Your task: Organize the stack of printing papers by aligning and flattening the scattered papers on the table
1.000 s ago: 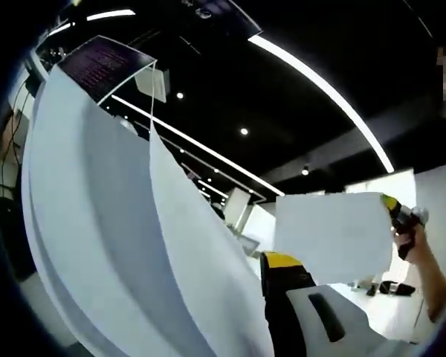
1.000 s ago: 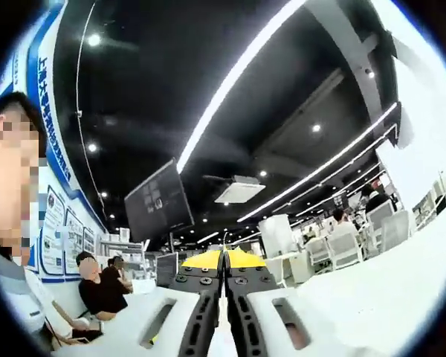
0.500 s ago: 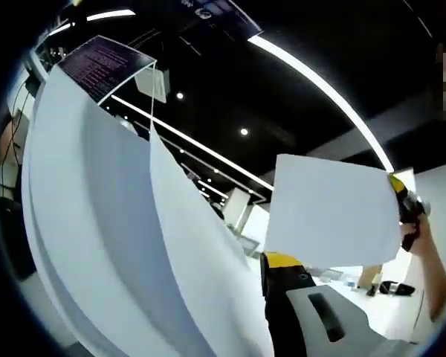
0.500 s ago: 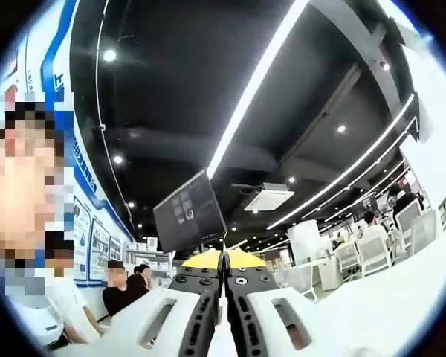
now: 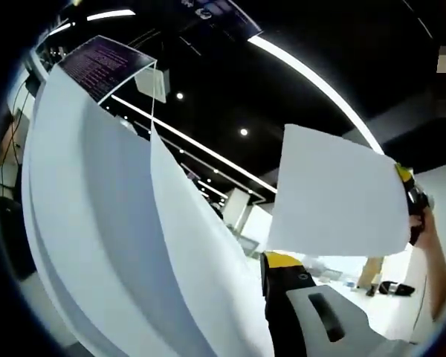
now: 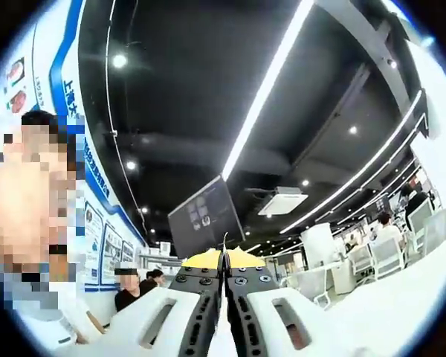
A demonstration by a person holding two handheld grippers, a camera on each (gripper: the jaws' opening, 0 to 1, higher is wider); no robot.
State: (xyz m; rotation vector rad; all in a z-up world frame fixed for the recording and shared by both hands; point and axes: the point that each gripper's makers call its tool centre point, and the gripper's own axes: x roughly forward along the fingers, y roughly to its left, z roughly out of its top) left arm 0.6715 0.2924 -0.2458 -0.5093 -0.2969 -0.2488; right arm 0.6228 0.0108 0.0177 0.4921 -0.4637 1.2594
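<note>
Left gripper pinched curling white sheets filling the frame's left; right gripper, jaws pressed together on a thin, limp sheet at centre right, best gripped near its edge.

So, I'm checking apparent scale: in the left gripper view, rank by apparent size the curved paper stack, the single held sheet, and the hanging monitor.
1. curved paper stack, though nearest the camera
2. single held sheet
3. hanging monitor
</note>
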